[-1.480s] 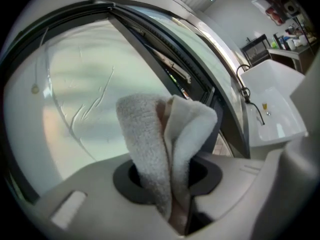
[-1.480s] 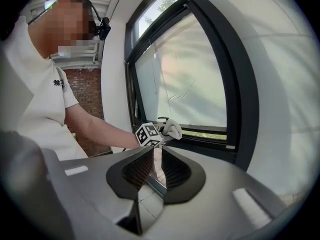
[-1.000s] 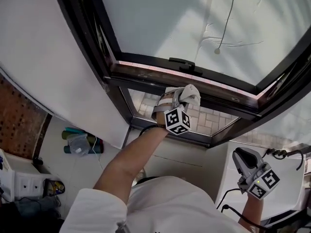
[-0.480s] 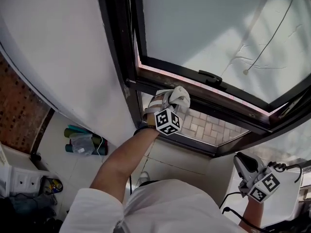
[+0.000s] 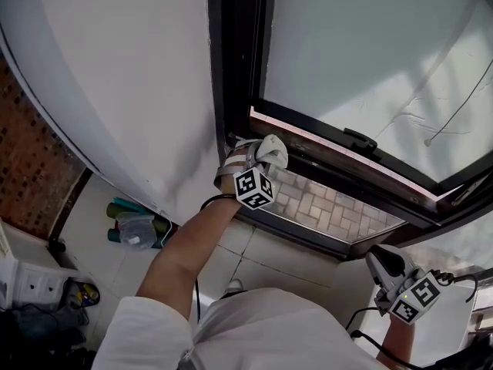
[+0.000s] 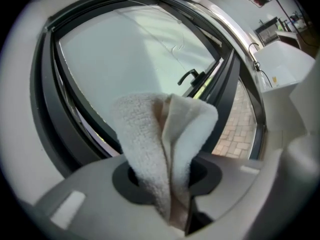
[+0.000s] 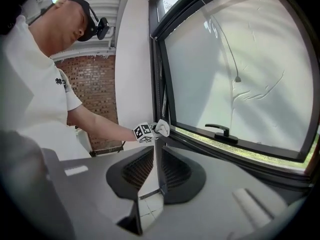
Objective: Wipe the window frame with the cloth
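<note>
**A:** Where's the white terry cloth (image 6: 167, 134)?

**B:** In the left tool (image 5: 259, 159). Its jaws are clamped on the folded bunch, which sticks out past the tips.

**A:** And what is it up against?

**B:** The dark metal window frame (image 5: 231, 75), at the lower corner where the upright meets the bottom rail.

**A:** What about the right tool (image 7: 156, 156)?

**B:** It's low on the right, well apart from the frame. Its jaws are together with nothing between them.
</note>
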{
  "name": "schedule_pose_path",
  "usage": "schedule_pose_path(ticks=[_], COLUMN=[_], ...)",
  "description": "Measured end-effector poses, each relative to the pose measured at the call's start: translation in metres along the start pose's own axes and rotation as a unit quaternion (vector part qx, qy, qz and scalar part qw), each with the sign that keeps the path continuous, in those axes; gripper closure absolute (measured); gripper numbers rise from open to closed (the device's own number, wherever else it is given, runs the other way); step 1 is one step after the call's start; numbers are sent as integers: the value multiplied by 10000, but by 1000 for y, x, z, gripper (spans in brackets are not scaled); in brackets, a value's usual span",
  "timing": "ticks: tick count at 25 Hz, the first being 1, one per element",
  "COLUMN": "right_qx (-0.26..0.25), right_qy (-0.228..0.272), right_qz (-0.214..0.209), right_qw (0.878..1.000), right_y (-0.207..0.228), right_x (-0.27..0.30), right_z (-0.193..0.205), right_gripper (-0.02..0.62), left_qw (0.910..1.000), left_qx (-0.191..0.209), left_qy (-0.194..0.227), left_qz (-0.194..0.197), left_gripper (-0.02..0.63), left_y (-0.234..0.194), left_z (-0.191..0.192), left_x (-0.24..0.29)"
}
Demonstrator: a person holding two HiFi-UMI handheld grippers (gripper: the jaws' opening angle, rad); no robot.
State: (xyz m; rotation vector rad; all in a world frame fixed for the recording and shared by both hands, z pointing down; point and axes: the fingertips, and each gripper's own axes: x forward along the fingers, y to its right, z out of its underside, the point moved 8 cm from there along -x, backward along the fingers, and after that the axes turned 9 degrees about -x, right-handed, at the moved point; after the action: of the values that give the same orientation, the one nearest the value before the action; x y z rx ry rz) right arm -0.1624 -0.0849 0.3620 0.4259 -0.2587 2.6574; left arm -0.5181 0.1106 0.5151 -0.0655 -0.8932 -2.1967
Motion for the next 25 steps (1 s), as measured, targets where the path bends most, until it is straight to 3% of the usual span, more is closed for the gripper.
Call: schedule_pose_path(ticks=[11, 14, 25], right_qx=[75, 109, 183], right_qy=[63, 101, 228], right_qz=[-36, 14, -5], right_qw=[9999, 9999, 9996], right_y=[-26, -27, -35], right_x=[33, 35, 44], right_z=[-2, 0, 5], right_gripper=[543, 543, 543], left_qw=[9998, 9997, 9975], left_qx=[-11, -212, -365], left_qy=[-171, -122, 300], left_qz=[55, -4, -532], left_gripper=[472, 472, 472], left_y=[-35, -48, -115], left_z=[21, 15, -35], left_x=[-9, -12, -45])
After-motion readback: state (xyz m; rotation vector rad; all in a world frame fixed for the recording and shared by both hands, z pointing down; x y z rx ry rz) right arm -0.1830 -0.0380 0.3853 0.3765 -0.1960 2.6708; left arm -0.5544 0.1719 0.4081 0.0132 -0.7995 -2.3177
